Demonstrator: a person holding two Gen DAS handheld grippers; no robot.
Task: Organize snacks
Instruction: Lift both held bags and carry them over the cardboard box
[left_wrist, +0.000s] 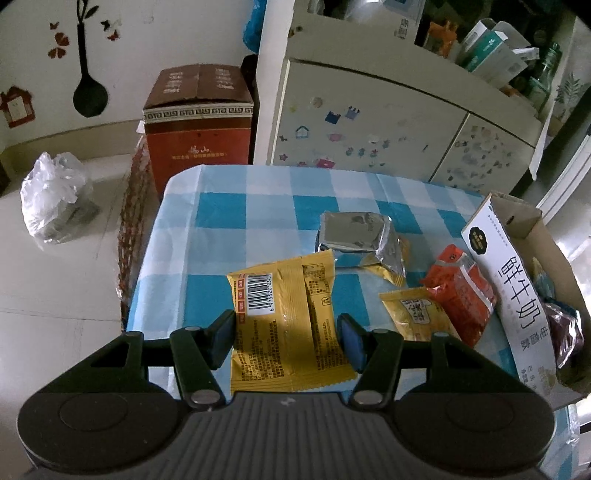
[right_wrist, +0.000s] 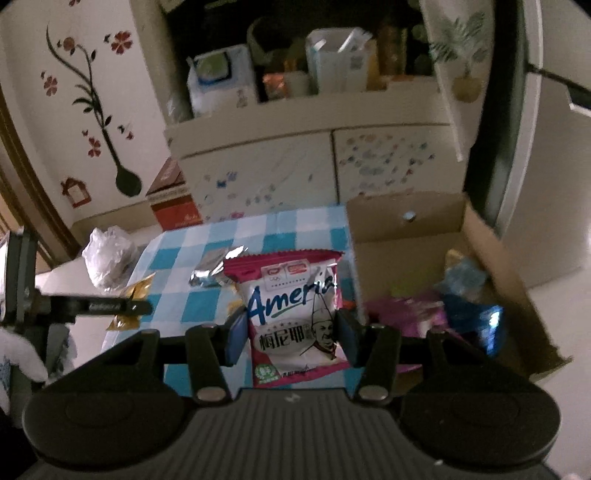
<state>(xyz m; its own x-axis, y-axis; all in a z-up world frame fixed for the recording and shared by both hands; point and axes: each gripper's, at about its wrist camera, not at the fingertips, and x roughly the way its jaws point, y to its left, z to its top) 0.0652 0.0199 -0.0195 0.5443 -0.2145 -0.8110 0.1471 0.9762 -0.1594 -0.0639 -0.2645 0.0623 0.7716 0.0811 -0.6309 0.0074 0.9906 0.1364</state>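
Observation:
My left gripper (left_wrist: 286, 341) is shut on a yellow snack packet (left_wrist: 284, 317), barcode side up, just above the blue checked tablecloth (left_wrist: 221, 214). Loose on the cloth lie a silver packet (left_wrist: 351, 230), an orange packet (left_wrist: 461, 291) and a small yellow packet (left_wrist: 413, 314). My right gripper (right_wrist: 290, 338) is shut on a pink and white snack packet (right_wrist: 291, 314), held upright above the table beside the open cardboard box (right_wrist: 406, 229). Purple and blue packets (right_wrist: 472, 317) lie inside that box.
The box's printed white flap (left_wrist: 517, 295) stands along the table's right edge. Behind the table are a cream cabinet (left_wrist: 369, 122) with stickers, a red-brown carton (left_wrist: 199, 122) and a plastic bag (left_wrist: 51, 199) on the floor. A gloved hand (right_wrist: 18, 354) shows at the left.

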